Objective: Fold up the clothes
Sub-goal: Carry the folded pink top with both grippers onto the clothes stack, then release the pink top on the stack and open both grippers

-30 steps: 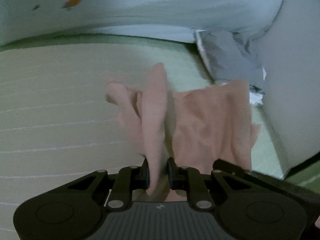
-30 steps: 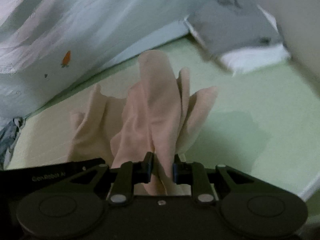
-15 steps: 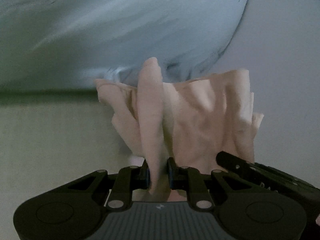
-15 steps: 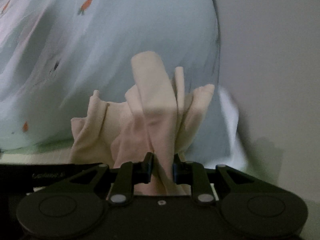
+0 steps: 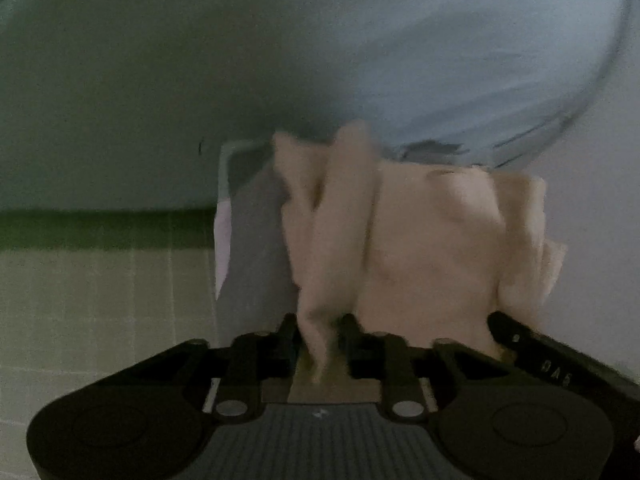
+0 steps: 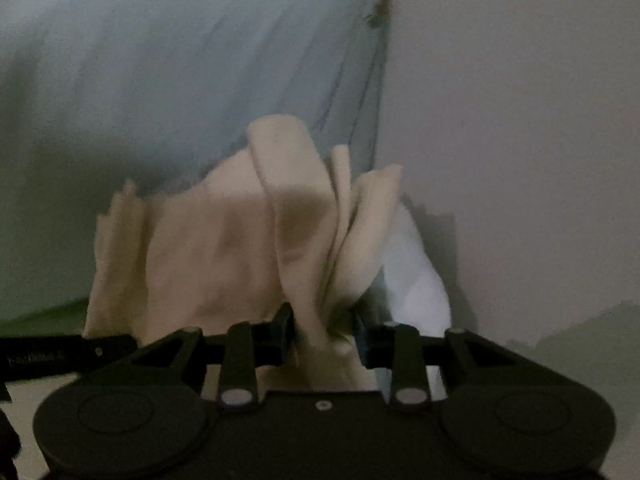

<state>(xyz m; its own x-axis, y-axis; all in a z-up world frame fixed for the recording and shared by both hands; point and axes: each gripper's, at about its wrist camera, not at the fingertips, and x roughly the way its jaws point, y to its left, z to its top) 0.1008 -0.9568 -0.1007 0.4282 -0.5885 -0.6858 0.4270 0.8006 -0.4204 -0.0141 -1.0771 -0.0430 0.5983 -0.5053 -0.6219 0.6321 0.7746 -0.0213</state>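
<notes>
A pale peach garment (image 5: 420,240) hangs bunched in front of both cameras, lifted off the bed. My left gripper (image 5: 318,340) holds a fold of it between its fingers, which look slightly wider apart than before. My right gripper (image 6: 322,334) has its fingers visibly parted, with a fold of the same garment (image 6: 224,248) still lying between them. The tip of the right gripper (image 5: 552,364) shows at the lower right of the left wrist view, and the left gripper's tip (image 6: 60,354) at the lower left of the right wrist view. The two grippers are close side by side.
A light blue sheet or curtain (image 5: 440,60) fills the background, also in the right wrist view (image 6: 180,80). A grey and white folded cloth (image 5: 248,248) lies behind the garment. The green checked bed surface (image 5: 100,300) is below left. A plain wall (image 6: 520,120) stands to the right.
Both grippers have risen and tilted up with the garment, so the bed has dropped out of view. The right gripper's fingers have parted, and the left's a little.
</notes>
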